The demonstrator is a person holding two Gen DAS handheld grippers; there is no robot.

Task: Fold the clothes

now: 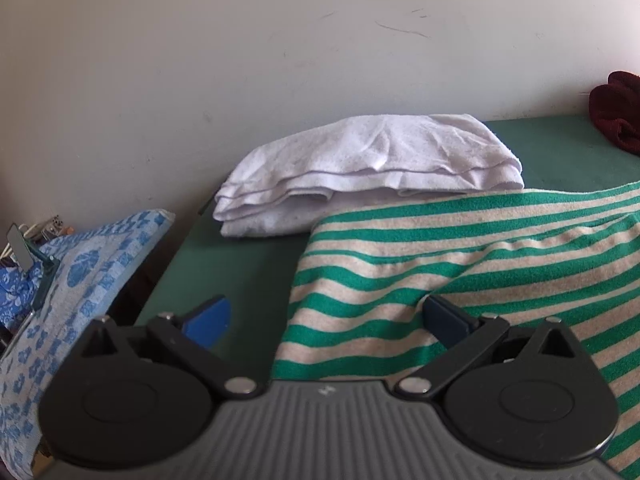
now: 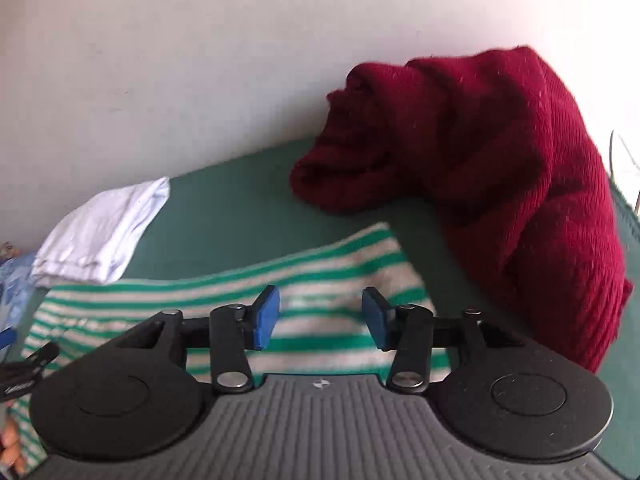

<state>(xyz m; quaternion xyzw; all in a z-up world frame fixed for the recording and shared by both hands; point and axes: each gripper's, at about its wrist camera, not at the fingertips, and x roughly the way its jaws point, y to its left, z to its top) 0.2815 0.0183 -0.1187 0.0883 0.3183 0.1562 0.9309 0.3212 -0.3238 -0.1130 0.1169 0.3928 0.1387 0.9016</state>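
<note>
A green-and-cream striped garment [image 1: 460,272] lies on the green surface [image 1: 224,264]. In the left wrist view its left edge runs between the fingers of my left gripper [image 1: 328,316]. That gripper is wide open, with its right pad at the cloth and its left pad over bare surface. In the right wrist view the striped garment [image 2: 248,284] spreads under my right gripper [image 2: 320,318]. Its blue pads stand apart above the cloth's right end, and nothing is pinched between them.
A folded white cloth [image 1: 360,172] sits at the back by the wall. A crumpled maroon knit sweater [image 2: 500,184] lies at the right. Left of the surface's edge lies a blue patterned cloth [image 1: 80,280]. A hand [image 2: 10,448] shows at the lower left.
</note>
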